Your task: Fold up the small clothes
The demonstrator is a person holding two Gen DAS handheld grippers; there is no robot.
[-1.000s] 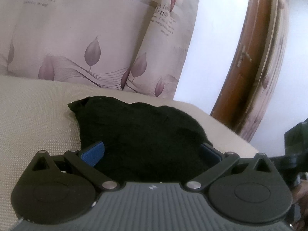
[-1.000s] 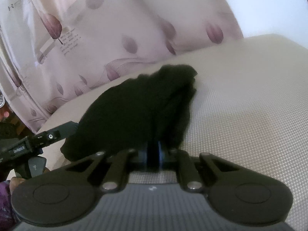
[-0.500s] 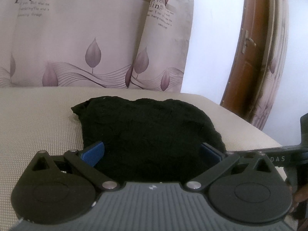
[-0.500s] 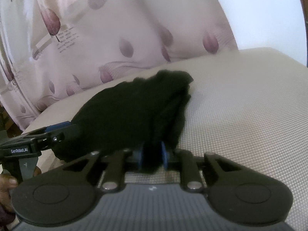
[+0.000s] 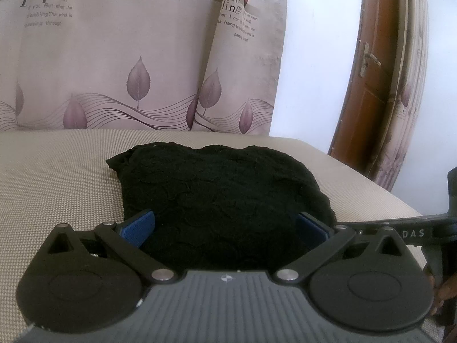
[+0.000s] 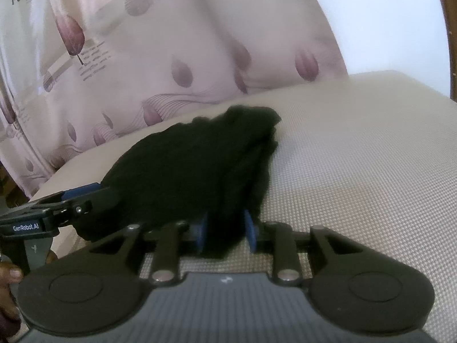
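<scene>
A black garment [image 5: 217, 188] lies folded in a soft heap on the beige woven surface [image 5: 57, 177]. My left gripper [image 5: 224, 225] stands wide open at the garment's near edge, blue pads on either side of the cloth and apart from it. In the right wrist view the garment [image 6: 194, 165] stretches away to the left. My right gripper [image 6: 226, 231] has a corner of it lying between its blue pads; its jaws are opening and the pads stand off the cloth. The left gripper [image 6: 80, 200] shows at the garment's left end.
A leaf-patterned curtain [image 5: 128, 71] hangs behind the surface's far edge. A brown door [image 5: 368, 94] and white wall stand at the right. The right gripper [image 5: 400, 233] reaches in at the right. The beige surface [image 6: 357, 157] runs bare to the garment's right. A hand [image 6: 8, 280] holds the left gripper.
The right gripper's jaws, shut on the garment's corner a second ago, have parted. The left view has levelled out, and the right gripper's finger has come into its right edge.
</scene>
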